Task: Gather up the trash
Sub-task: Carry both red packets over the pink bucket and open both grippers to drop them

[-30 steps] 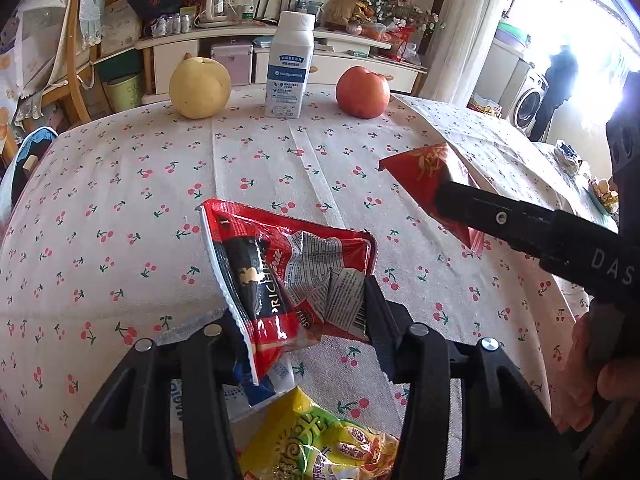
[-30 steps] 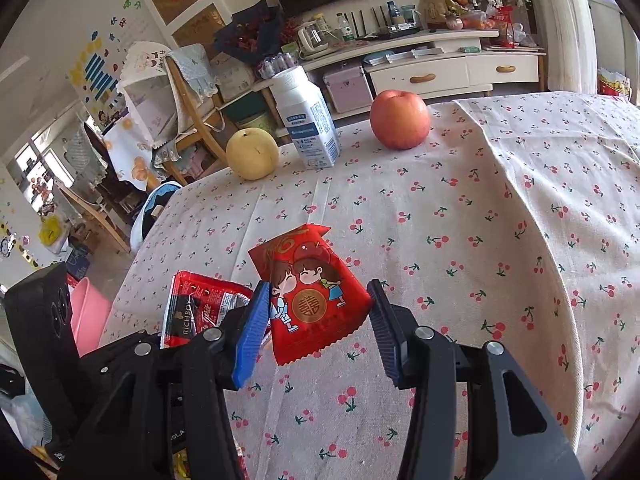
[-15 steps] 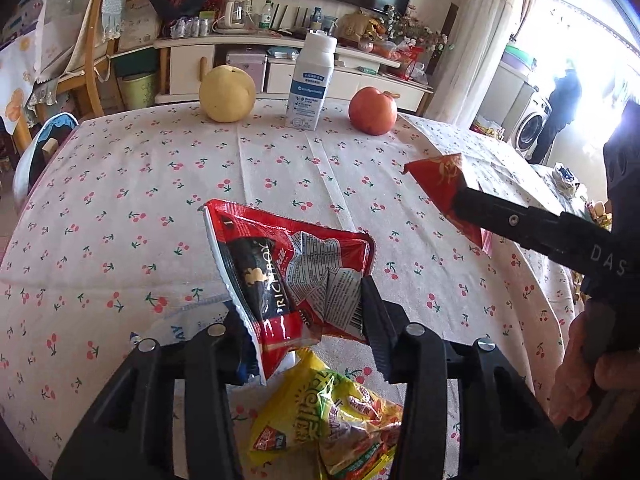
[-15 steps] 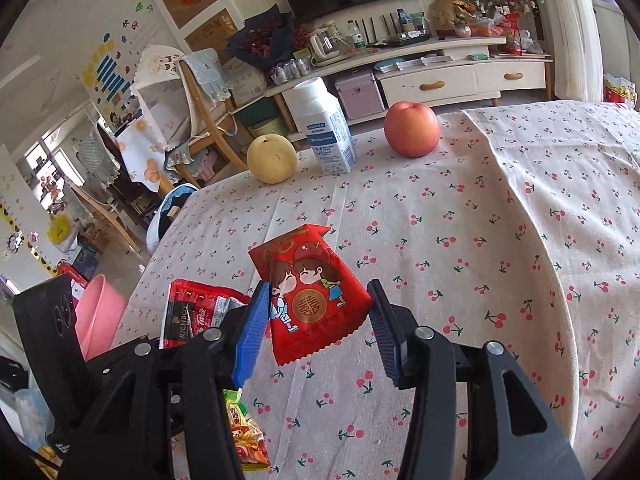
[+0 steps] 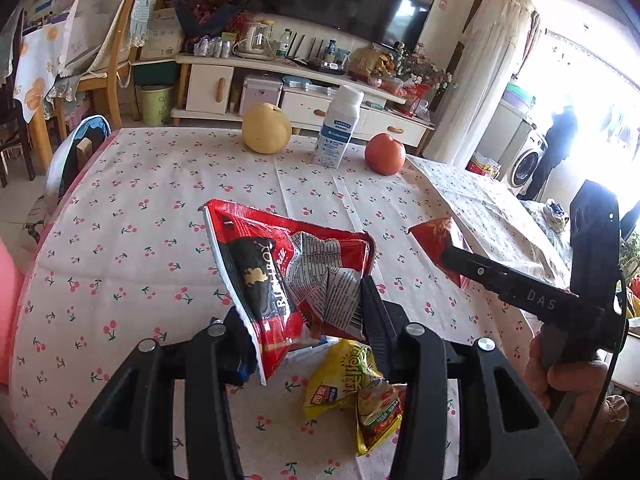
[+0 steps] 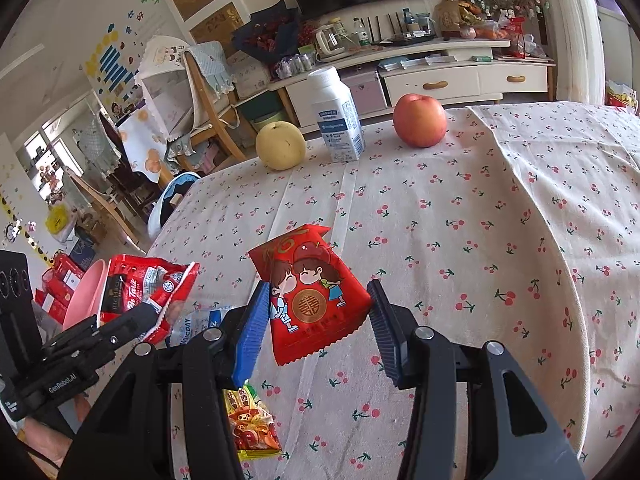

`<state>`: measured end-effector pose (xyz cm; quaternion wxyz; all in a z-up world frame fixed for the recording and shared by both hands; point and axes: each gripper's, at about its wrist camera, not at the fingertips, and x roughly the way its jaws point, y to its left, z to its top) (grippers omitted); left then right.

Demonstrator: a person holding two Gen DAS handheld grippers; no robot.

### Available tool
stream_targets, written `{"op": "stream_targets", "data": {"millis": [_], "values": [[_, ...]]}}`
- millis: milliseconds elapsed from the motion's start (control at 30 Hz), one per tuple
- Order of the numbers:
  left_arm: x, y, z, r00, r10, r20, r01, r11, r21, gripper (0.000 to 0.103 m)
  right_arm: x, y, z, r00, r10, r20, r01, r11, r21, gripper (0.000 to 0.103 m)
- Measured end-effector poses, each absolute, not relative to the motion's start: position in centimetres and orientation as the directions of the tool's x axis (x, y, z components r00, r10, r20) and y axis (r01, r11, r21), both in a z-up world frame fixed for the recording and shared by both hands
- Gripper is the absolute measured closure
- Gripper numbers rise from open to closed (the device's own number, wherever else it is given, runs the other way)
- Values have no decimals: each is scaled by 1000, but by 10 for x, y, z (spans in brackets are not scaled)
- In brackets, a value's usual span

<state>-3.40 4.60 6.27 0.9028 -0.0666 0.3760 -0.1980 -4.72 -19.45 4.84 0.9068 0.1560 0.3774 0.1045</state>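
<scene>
So I've got the crumpled red snack wrapper (image 5: 296, 276) pinched in my left gripper (image 5: 308, 332), lifted clear off the worktop (image 5: 140, 240), both pads squeezing it. My right gripper (image 6: 316, 328) is clamped on the other bit of trash, a red packet with a cartoon couple (image 6: 312, 296) on it, also held up off the cherry-print cloth. Still lying on the worktop right below both grippers is a yellow snack wrapper (image 5: 352, 388), and there's a clear-and-blue plastic wrapper (image 6: 196, 324) next to it, partly hidden behind my left gripper. Further back along the far edge sit a yellow pear (image 5: 266, 128), a white bottle (image 5: 338, 128) and a red apple (image 5: 385, 153) in a row, well apart from the trash. Pink bin (image 6: 84, 296) sits off the worktop's left edge
</scene>
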Motion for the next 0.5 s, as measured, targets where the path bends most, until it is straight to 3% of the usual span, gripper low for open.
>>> {"op": "stream_targets", "data": {"millis": [500], "values": [[-39, 119, 86, 723, -364, -587, 214, 926, -311, 57, -58, -127, 62, 700, 335, -630, -197, 939, 281, 53]]}}
